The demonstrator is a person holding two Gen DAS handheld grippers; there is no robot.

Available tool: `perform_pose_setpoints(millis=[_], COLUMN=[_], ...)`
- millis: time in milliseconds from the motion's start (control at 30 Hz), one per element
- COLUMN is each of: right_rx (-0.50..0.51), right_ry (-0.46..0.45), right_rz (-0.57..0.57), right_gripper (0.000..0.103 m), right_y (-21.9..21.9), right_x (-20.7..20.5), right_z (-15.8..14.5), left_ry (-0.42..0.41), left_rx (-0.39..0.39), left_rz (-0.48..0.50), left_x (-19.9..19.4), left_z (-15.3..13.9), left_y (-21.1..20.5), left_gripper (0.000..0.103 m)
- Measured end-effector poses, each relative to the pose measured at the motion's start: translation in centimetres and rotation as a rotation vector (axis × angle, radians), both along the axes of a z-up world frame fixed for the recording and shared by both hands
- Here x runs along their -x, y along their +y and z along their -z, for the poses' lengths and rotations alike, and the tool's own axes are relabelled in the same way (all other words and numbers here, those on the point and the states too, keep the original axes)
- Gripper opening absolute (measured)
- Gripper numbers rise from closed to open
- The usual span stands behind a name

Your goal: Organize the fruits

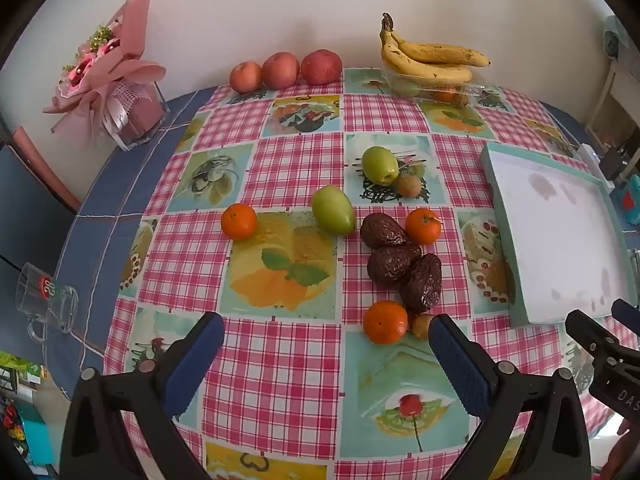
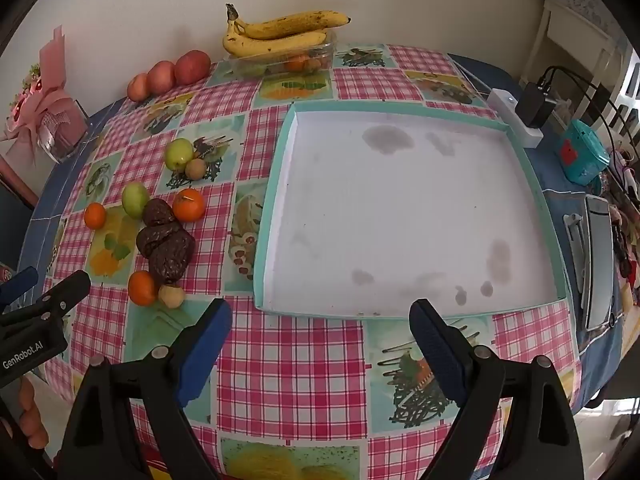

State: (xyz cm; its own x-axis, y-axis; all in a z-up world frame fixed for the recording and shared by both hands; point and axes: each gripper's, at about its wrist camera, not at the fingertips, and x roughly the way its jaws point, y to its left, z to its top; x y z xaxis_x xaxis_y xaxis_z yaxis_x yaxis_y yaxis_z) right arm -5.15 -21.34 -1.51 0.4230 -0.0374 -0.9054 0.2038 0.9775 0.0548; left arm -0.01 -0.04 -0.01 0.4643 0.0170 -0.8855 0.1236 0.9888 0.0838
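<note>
Loose fruit lies on the checked tablecloth: three oranges, the nearest [image 1: 385, 322] [image 2: 142, 288], three dark wrinkled dates [image 1: 394, 266] [image 2: 166, 248], two green fruits [image 1: 333, 210] [image 1: 380, 165], and two small brown fruits [image 1: 422, 326] [image 1: 409, 185]. An empty white tray with a teal rim [image 1: 496, 184] [image 2: 264, 216] lies to their right. My left gripper [image 1: 326, 336] is open and empty, above the cloth just in front of the fruit. My right gripper [image 2: 320, 322] is open and empty at the tray's near edge.
Three red apples [image 1: 282, 69] and bananas [image 1: 430, 58] on a clear plastic box [image 1: 472, 90] stand at the back by the wall. A pink bouquet [image 1: 108, 68] and a glass mug [image 1: 48, 306] are at the left. A charger [image 2: 534, 104], teal box [image 2: 584, 156] and tablet [image 2: 598, 260] lie right of the tray.
</note>
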Motion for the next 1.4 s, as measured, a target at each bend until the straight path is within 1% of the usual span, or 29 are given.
perform_pose_setpoints(millis=[433, 600, 900, 1400], right_rx=[0.005, 0.002, 0.01, 0.013], right_ry=[0.002, 0.013, 0.016, 0.015], right_rz=[0.0, 0.002, -0.005, -0.009], right_gripper=[0.091, 0.091, 0.091, 0.091], right_y=[0.04, -0.01, 0.15, 0.28], right_x=[-0.04, -0.12, -0.13, -0.13], right_z=[-0.14, 0.12, 0.18, 0.18], left_ry=[0.0, -0.002, -0.005, -0.017], left_rx=[-0.006, -0.03, -0.047, -0.044], left_rz=[0.001, 0.006, 0.005, 0.013], left_x=[-0.05, -0.07, -0.03, 0.19], left_z=[-0.12, -0.02, 0.06, -0.12], left_y=[-0.09, -0.2, -0.19, -0.18], left_gripper=[0.103, 0.103, 0.103, 0.103])
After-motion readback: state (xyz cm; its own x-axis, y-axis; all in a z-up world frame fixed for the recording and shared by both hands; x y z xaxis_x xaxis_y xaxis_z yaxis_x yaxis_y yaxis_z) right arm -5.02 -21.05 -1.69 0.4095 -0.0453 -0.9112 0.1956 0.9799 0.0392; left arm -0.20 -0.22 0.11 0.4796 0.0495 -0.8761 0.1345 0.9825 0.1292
